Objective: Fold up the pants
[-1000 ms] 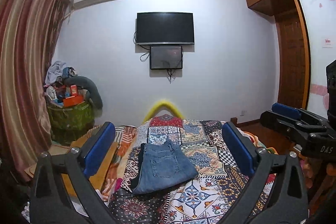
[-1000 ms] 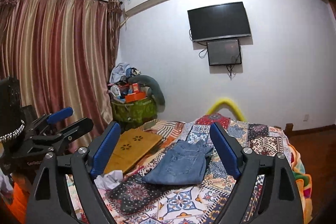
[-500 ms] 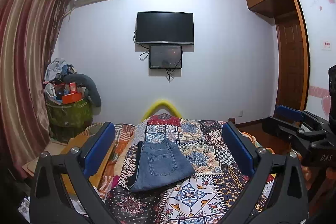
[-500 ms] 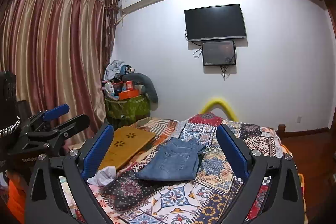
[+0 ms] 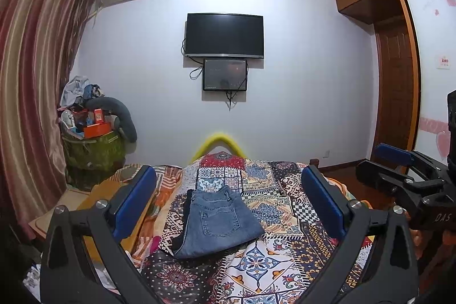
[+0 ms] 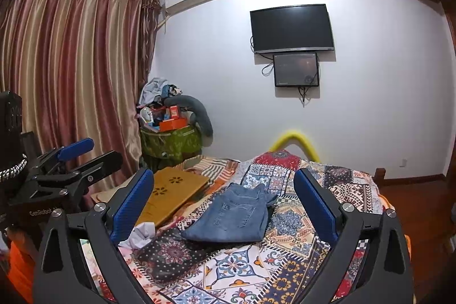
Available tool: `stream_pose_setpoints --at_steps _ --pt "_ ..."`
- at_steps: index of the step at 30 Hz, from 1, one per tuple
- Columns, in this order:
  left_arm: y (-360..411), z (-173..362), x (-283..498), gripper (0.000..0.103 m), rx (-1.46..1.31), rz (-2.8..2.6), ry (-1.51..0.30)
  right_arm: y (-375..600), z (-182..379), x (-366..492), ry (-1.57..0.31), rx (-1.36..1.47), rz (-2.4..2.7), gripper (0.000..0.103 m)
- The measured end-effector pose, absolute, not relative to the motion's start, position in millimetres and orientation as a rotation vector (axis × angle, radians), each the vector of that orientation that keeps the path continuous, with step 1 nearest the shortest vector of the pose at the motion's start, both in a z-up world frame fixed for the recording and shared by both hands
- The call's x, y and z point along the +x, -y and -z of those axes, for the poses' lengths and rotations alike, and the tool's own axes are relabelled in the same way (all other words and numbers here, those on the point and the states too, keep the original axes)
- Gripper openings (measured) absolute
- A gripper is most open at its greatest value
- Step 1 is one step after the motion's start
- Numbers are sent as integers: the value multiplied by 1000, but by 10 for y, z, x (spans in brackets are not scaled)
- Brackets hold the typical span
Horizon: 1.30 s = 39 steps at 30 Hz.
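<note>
One pair of jeans (image 5: 218, 221) lies folded into a compact rectangle on the patchwork bedspread (image 5: 273, 261), waistband toward 12 o'clock, back pocket facing up; in the right wrist view the same jeans (image 6: 233, 215) sit near mid-bed with a dark inner layer protruding at the 3 o'clock edge. The left gripper (image 5: 228, 207) hangs above the near end of the bed with its fingers spread wide and empty, well apart from the garment. The right gripper (image 6: 225, 207) is likewise spread wide, holding nothing, clear of the cloth. Judged from the folded shape, the task appears complete or nearly so. Risks from here: the protruding layer at the 3 o'clock edge suggests uneven stacking, so any further fold or lift could let the layers slide apart; denim is stiff and may spring open if pinched through only the top layer; the soft, uneven bedspread could be caught together with the jeans in a low grasp. A crumpled white cloth (image 6: 141, 232) at 9 o'clock of the jeans and a wooden lap tray (image 6: 173, 195) at 10 o'clock could obstruct a sideways sweep. Count: one pair of jeans, two grippers, one lap tray, one white cloth, two wall screens (image 5: 224, 34).
</note>
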<state>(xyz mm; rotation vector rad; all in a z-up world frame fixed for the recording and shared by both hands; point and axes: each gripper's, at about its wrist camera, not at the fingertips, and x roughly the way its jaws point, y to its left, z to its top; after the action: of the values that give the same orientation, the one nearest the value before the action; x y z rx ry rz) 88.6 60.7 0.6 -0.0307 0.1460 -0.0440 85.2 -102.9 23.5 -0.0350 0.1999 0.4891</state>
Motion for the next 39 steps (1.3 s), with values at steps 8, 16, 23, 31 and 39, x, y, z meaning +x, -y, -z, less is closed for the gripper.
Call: stream_pose_setpoints --at_steps 8,16,23,31,39 --pt "-599 -2 896 103 -32 46 -152 1048 -240 841 -203 -39 -484 98" --pt "-576 25 915 103 -30 52 -165 1076 -261 806 -199 -42 -475 101" --pt "-583 8 913 103 -34 65 -163 1101 -265 805 -204 -33 -471 102" --pt "-582 12 949 103 -41 71 -177 1126 -257 814 -213 -20 -461 102" --pt "-558 41 971 103 -31 83 -191 1139 -254 826 -220 -12 -461 102"
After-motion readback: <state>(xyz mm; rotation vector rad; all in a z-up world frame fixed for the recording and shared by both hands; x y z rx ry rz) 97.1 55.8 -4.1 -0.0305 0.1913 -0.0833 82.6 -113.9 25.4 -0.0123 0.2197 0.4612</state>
